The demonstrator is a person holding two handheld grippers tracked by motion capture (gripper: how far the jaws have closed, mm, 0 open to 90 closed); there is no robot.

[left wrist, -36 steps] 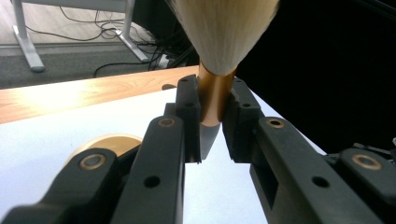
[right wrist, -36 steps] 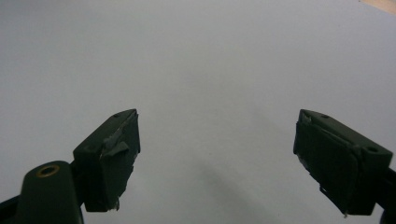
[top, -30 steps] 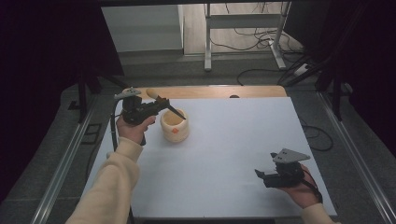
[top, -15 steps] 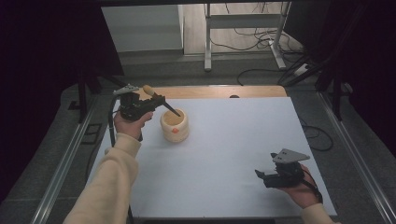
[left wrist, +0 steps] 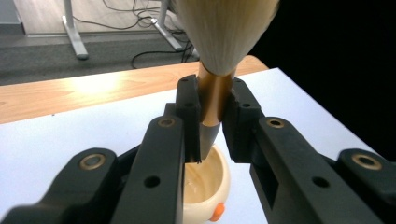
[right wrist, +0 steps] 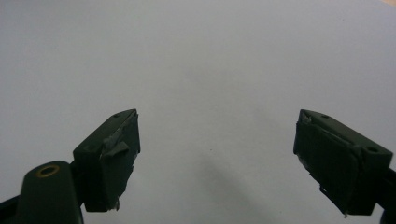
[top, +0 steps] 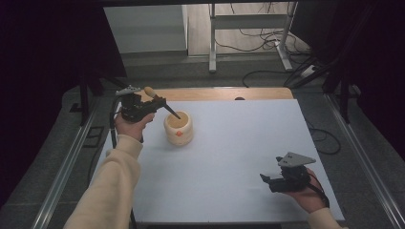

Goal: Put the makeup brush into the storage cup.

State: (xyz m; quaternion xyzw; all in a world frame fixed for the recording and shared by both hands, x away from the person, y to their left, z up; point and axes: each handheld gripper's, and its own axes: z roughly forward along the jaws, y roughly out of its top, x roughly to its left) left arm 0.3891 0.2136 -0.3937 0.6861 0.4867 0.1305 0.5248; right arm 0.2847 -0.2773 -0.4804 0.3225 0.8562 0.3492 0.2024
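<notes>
1. While clamped on the brush (left wrist: 214,93) ferrule, the left gripper (top: 143,106) tips the handle into the cream cup (top: 178,127), far left; likely stowing it.
2. Right gripper (right wrist: 217,154) rests spread and empty, near right on the white table (top: 239,143).

The high view looks forward and down over the whole white counter (top: 229,162). The left gripper view sits close above the cream bowl (left wrist: 205,186), far left. The right gripper view faces bare counter, near right.

no readable text or labels
</notes>
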